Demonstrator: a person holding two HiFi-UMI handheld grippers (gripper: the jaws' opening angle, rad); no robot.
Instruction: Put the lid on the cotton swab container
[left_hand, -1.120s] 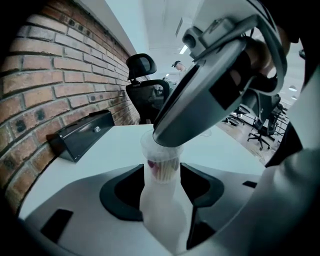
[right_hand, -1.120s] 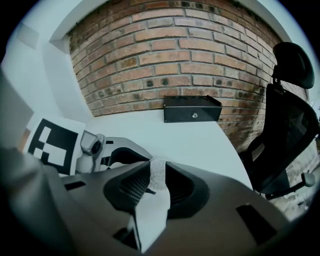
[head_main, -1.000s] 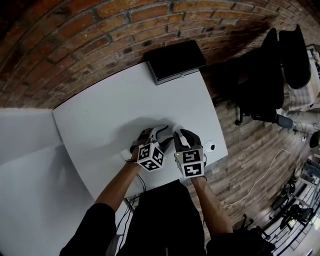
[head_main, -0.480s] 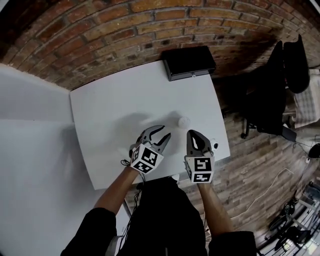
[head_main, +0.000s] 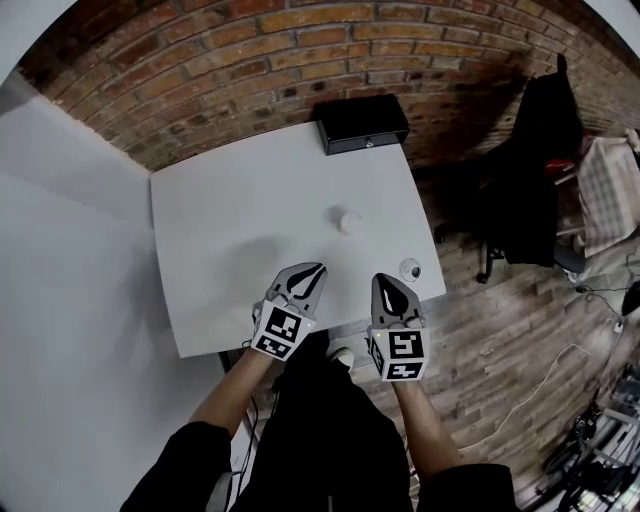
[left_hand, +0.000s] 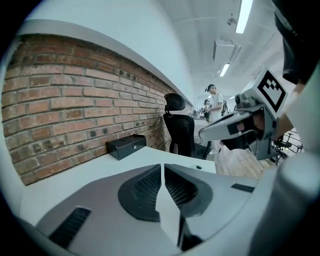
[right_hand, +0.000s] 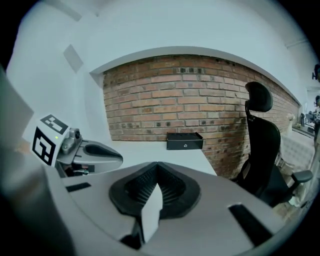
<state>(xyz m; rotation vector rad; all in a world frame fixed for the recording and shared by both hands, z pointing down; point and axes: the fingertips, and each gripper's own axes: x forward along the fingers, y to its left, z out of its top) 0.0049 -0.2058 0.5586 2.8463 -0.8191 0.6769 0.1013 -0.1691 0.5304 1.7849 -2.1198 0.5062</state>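
Note:
The cotton swab container (head_main: 348, 221), small, round and white with its lid on top, stands alone on the white table (head_main: 230, 220). My left gripper (head_main: 317, 267) is at the near table edge, well short of the container. Its jaws are closing and meet, with nothing between them. My right gripper (head_main: 385, 278) hangs beside it at the near right, jaws likewise closing together and empty. The left gripper view shows my left gripper (left_hand: 162, 167) with ribbed pads (left_hand: 147, 187) touching. The right gripper view shows the same for my right gripper (right_hand: 157, 166).
A black box (head_main: 362, 123) lies at the table's far edge against the brick wall (head_main: 250, 60). A small round object (head_main: 410, 268) sits by the table's right edge. A black office chair (head_main: 530, 170) stands to the right on the wooden floor.
Both grippers have pulled back from the container toward the near table edge, and their jaws have gone from open to together. The container is left standing alone.

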